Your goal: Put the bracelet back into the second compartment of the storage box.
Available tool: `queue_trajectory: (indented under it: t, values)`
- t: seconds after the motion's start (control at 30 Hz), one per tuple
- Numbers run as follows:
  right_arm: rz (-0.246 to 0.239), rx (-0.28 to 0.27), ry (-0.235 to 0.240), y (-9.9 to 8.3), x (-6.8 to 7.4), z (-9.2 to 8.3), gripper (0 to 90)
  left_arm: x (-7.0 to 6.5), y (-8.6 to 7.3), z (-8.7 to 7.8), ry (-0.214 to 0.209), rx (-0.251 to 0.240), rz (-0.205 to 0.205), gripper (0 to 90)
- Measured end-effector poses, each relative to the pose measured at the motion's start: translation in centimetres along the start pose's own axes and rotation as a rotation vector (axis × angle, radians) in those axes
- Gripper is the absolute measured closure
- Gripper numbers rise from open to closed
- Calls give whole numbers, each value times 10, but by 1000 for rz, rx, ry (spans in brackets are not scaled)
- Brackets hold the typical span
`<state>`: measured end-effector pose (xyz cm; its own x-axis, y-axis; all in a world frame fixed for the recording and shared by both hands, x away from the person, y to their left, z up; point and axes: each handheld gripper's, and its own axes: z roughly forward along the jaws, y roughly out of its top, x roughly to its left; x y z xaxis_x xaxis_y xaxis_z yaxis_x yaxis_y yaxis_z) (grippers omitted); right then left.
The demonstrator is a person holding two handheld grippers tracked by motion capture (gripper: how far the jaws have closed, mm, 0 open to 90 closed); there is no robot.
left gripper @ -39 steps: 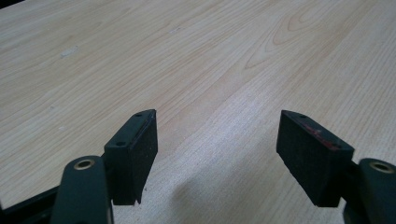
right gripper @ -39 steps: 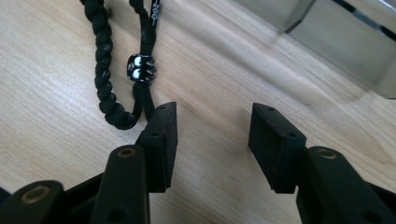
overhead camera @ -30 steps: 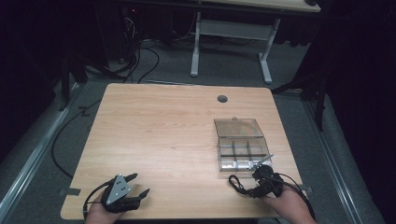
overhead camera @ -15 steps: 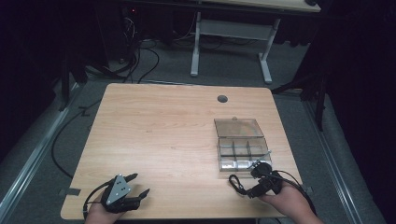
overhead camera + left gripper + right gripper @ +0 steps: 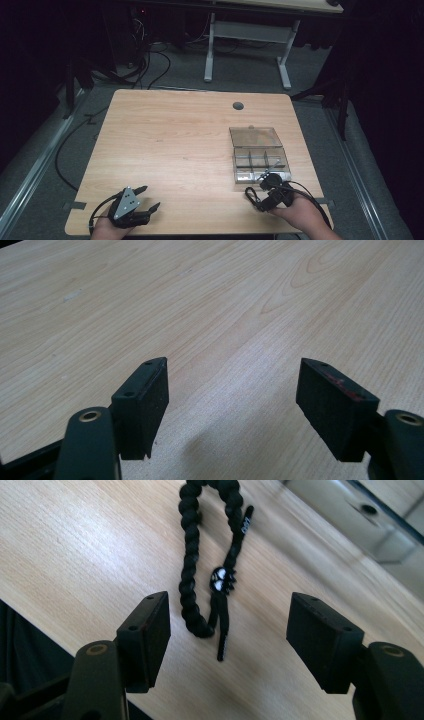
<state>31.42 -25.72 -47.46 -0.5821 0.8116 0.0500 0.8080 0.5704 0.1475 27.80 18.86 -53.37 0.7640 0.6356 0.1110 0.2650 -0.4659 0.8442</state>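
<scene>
Between my right tool's (image 5: 227, 645) spread jaws, just opened, the black braided bracelet (image 5: 192, 575) lies free on the table (image 5: 175, 140) beside the clear compartment box (image 5: 260, 157), not yet boxed; left tool (image 5: 232, 407) idles spread.

braided bracelet (image 5: 192, 575) cut off at top edge, compartment box (image 5: 360, 520) blurred

Small white lettering printed along the flat black tip of the braided black bracelet (image 5: 192, 575), too blurred in the right gripper view to spell out. White mark on the bracelet's black bead (image 5: 220, 579), perhaps a skull or face rather than a letter. Nothing legible on the wooden table (image 5: 175, 135) or the clear compartment box (image 5: 260, 155).
</scene>
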Motion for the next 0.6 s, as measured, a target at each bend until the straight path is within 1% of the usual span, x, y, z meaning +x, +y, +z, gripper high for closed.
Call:
queue_trajectory:
  t: [0.07,0.17,0.2,0.23,0.27,0.3,0.33,0.37,0.4,0.5,0.53,0.6]
  values:
    - [-14,6,4,4,1,5,356,0,0,0,0,-1,1,298]
    - [-12,12,3,6,3,8,365,0,0,0,0,-1,1,298]
    - [-35,11,-5,9,5,11,397,0,0,0,0,-1,2,298]
    - [-28,11,-18,10,7,12,419,0,0,0,-1,-1,1,298]
    - [-44,-3,-29,12,7,13,450,0,0,0,-1,-1,2,298]
    - [-43,2,-31,13,8,12,467,0,0,0,0,-1,2,298]
    - [-62,1,-30,15,8,13,490,0,0,0,-1,-1,2,298]
    - [-62,1,-30,15,8,13,490,0,0,0,-1,-1,2,298]
    - [-52,6,-36,18,10,14,530,0,0,0,-1,0,1,298]
    - [-63,21,-27,20,11,16,575,0,0,0,-1,0,1,298]
    - [-58,32,-27,21,11,17,590,0,0,0,-2,-1,2,298]
    - [-57,31,-37,22,13,18,614,0,0,0,-2,-1,2,298]
